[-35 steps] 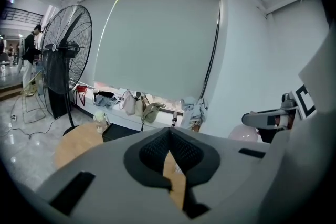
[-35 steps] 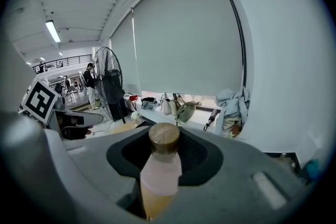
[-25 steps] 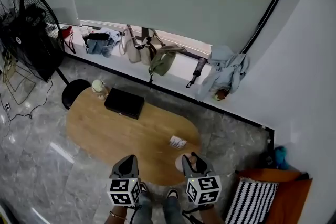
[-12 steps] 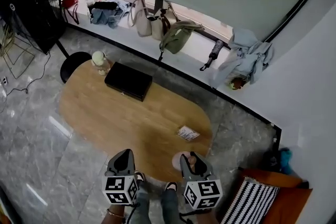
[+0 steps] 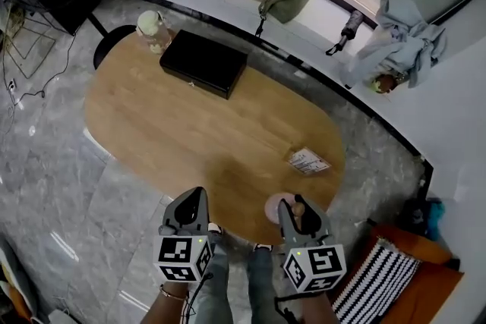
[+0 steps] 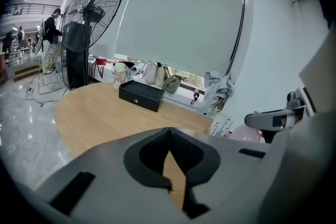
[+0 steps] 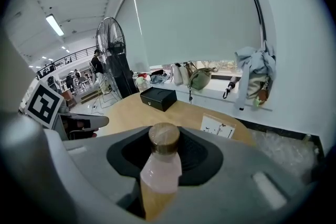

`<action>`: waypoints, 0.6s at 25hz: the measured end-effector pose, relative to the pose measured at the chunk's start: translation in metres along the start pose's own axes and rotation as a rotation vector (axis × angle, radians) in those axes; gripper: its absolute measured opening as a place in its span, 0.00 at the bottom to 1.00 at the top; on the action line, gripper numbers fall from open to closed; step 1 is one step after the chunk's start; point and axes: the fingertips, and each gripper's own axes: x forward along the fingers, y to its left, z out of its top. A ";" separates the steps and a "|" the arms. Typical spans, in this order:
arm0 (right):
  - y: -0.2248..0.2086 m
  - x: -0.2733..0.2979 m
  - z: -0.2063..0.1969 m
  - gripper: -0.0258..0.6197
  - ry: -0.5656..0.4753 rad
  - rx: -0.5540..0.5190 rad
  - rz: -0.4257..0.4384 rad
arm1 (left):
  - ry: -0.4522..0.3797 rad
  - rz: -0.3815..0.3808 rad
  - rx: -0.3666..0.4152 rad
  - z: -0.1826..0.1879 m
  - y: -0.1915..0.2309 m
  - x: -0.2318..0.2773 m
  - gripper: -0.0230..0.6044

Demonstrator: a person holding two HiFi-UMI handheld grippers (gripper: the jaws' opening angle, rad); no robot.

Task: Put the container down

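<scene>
Our right claw (image 5: 295, 209) gripped a pink bottle (image 7: 160, 168) at the bench (image 5: 190, 140) edge; our left claw (image 5: 191, 201) was clenched, empty.

Pink container (image 7: 160, 170) (brown cap (image 7: 164, 138)), black box (image 5: 203, 63).

right gripper (image 7: 164, 140) | clamps pink container (image 7: 159, 170) | cap (image 7: 164, 134) tan, perhaps wood | table (image 7: 176, 111) behind
</scene>
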 end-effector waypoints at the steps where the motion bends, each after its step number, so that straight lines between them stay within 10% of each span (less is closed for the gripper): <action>1: 0.000 0.005 -0.005 0.25 0.005 -0.001 0.004 | 0.000 0.003 -0.004 -0.004 0.002 0.003 0.03; 15: 0.001 0.040 -0.043 0.25 0.087 -0.020 0.053 | 0.034 0.040 -0.048 -0.038 0.022 0.028 0.03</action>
